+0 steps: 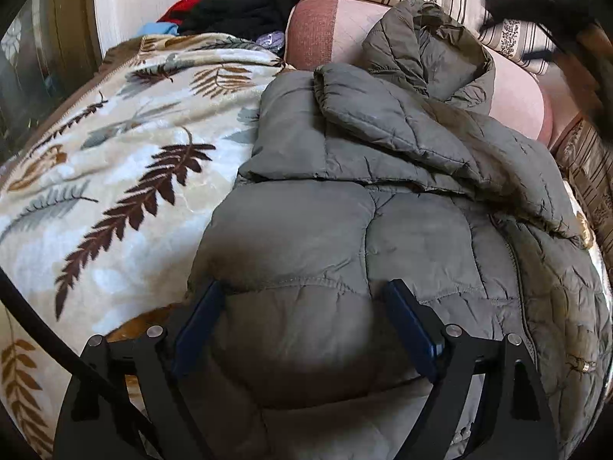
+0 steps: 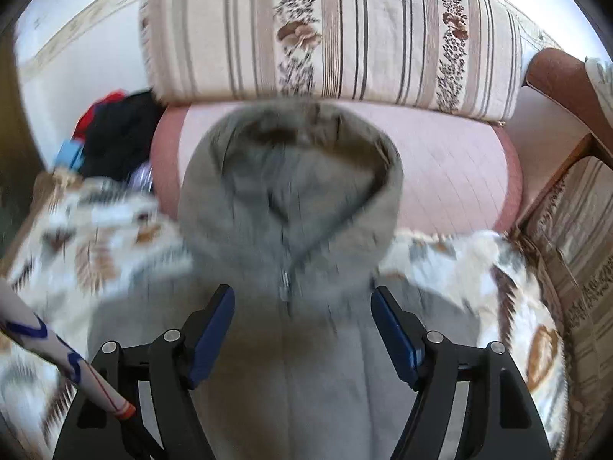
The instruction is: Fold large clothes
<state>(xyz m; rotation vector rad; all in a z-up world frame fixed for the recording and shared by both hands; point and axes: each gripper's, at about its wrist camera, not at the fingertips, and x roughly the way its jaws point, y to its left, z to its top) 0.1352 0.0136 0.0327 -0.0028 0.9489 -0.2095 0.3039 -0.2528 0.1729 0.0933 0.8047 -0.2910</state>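
An olive-grey quilted puffer jacket point(image 1: 383, 199) lies on a leaf-patterned blanket point(image 1: 115, 161), one sleeve folded across its chest and its hood up against a pink bolster. My left gripper point(image 1: 306, 291) hangs open just over the jacket's lower panel, and the pads grip nothing. In the blurred right wrist view the same jacket point(image 2: 291, 237) shows its hood and front zipper. My right gripper point(image 2: 302, 299) is open above the zipper below the hood, and its fingers hold nothing.
A pink bolster point(image 2: 440, 176) and a striped floral cushion point(image 2: 345, 30) stand behind the jacket. A heap of black, red and blue clothes point(image 1: 237, 11) sits at the back left. A sleeve with blue markings point(image 2: 57, 352) crosses the lower left. A wooden armrest point(image 2: 567, 84) is at right.
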